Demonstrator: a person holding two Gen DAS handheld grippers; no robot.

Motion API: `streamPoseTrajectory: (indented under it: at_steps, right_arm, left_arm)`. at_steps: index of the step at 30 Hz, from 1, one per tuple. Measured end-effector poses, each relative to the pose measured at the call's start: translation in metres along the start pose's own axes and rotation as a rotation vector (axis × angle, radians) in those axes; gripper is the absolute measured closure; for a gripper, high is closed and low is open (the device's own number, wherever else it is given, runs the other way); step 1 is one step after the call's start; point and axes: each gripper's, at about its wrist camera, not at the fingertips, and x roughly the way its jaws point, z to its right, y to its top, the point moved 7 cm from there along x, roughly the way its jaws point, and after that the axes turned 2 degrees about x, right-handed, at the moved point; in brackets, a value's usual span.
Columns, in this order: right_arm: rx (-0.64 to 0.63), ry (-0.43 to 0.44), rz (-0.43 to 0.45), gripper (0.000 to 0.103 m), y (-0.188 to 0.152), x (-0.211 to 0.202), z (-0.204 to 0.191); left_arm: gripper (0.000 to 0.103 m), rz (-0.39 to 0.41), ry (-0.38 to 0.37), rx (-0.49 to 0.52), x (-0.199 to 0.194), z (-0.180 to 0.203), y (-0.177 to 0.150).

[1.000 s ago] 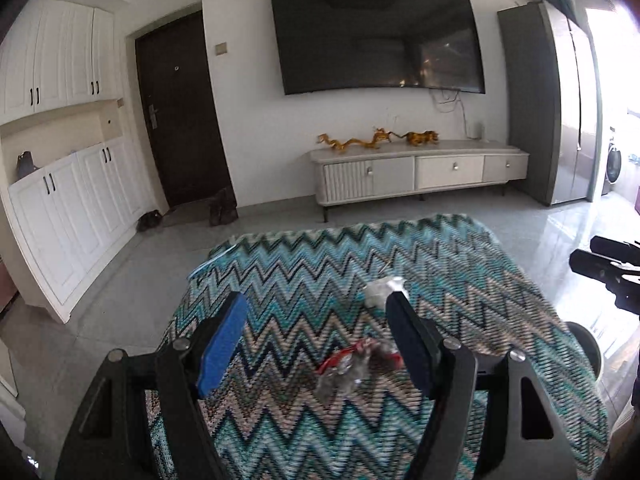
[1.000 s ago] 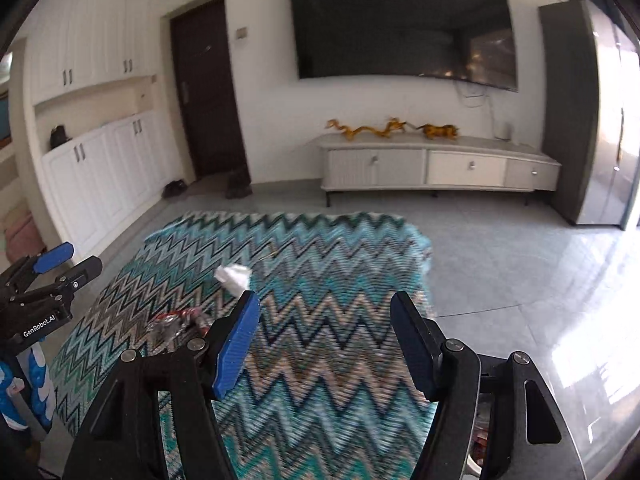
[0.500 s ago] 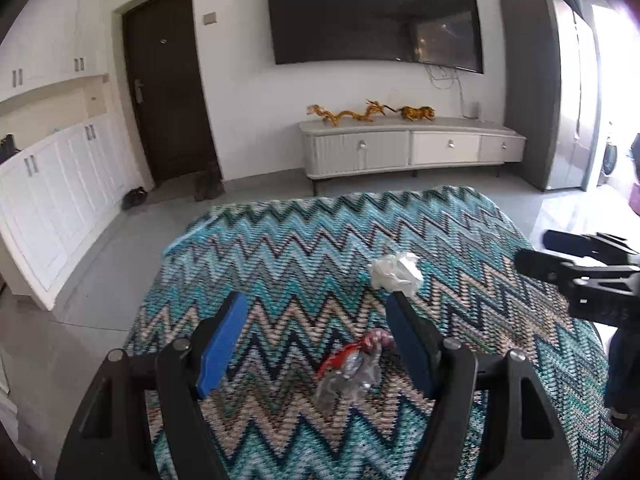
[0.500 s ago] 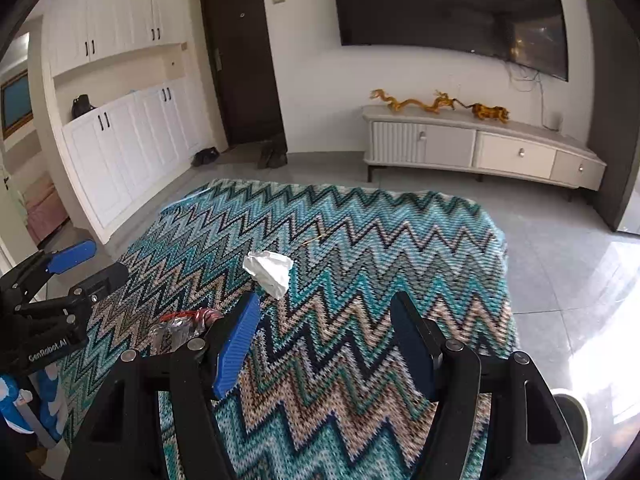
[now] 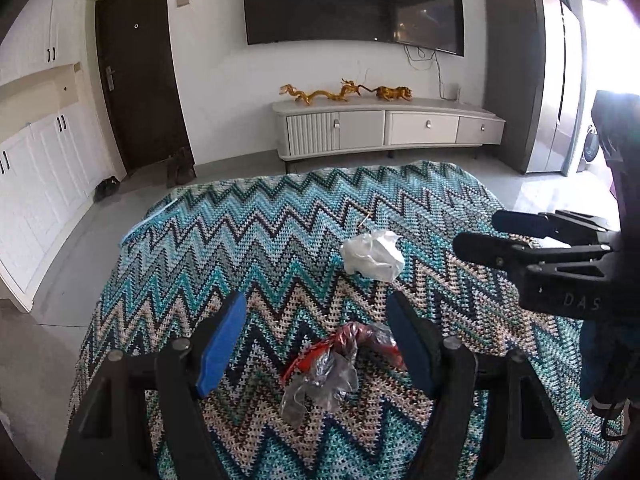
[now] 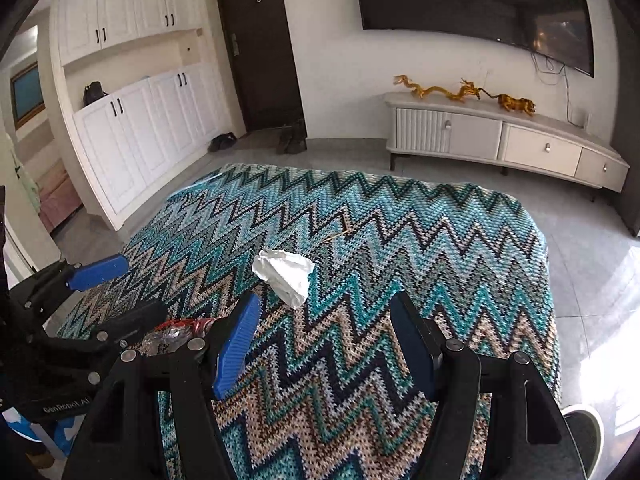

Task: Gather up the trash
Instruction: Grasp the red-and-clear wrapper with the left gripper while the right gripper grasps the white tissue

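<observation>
I have both claws over a surface covered by a zigzag cloth (image 5: 256, 256). My left claw (image 5: 316, 344) is spread wide, its blue pads either side of a crumpled wrapper (image 5: 332, 364), red and clear plastic, low in the centre of the left view. The wrapper lies on the cloth just inside the right-hand finger; I cannot tell whether that finger touches it. Nothing is pinched.

Further up, right of centre in that view, sits a white tissue wad (image 5: 372, 254), well clear of the wrapper. A thin stick (image 5: 365, 221) lies on the cloth just beyond it.

My right claw (image 6: 324, 340) is also spread, holding nothing. In the right view the tissue (image 6: 286, 274) sits just above the left finger's tip, centre frame, and the stick (image 6: 338, 234) lies beyond it. The wrapper (image 6: 176, 330) peeks out at lower left, partly hidden behind the left claw (image 6: 120, 292), which enters from the left edge.

Across the room stand a TV cabinet (image 5: 384, 128) and a dark door (image 5: 136, 68).
</observation>
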Motion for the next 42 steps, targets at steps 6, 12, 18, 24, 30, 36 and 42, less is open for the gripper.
streamPoseTrajectory:
  at_steps: [6,12,18,24,30,36,42]
  right_arm:
    - [-0.005,0.024,-0.018,0.036,0.003,0.016,-0.004]
    - [0.002,0.047,-0.038,0.036,0.006,0.034,-0.006]
    - [0.006,0.076,-0.080,0.036,0.006,0.063,-0.011]
    - [0.012,0.105,-0.111,0.036,0.007,0.089,-0.016]
    - [0.016,0.135,-0.133,0.058,0.006,0.108,-0.020]
    - [-0.020,0.153,-0.109,0.099,0.007,0.097,-0.028]
    - [-0.041,0.146,-0.053,0.102,0.009,0.055,-0.031]
  left_arm:
    - [0.032,-0.030,-0.021,-0.009,0.013,-0.001,-0.005]
    - [0.032,-0.062,-0.048,-0.018,0.027,-0.003,-0.010]
    - [0.032,-0.118,-0.137,-0.058,0.045,-0.004,-0.022]
    - [0.032,-0.157,-0.230,-0.059,0.057,0.005,-0.030]
    - [0.059,-0.188,-0.279,-0.048,0.062,0.013,-0.036]
    - [0.088,-0.191,-0.268,-0.056,0.055,0.014,-0.037]
    - [0.089,-0.164,-0.234,-0.090,0.028,0.004,-0.035]
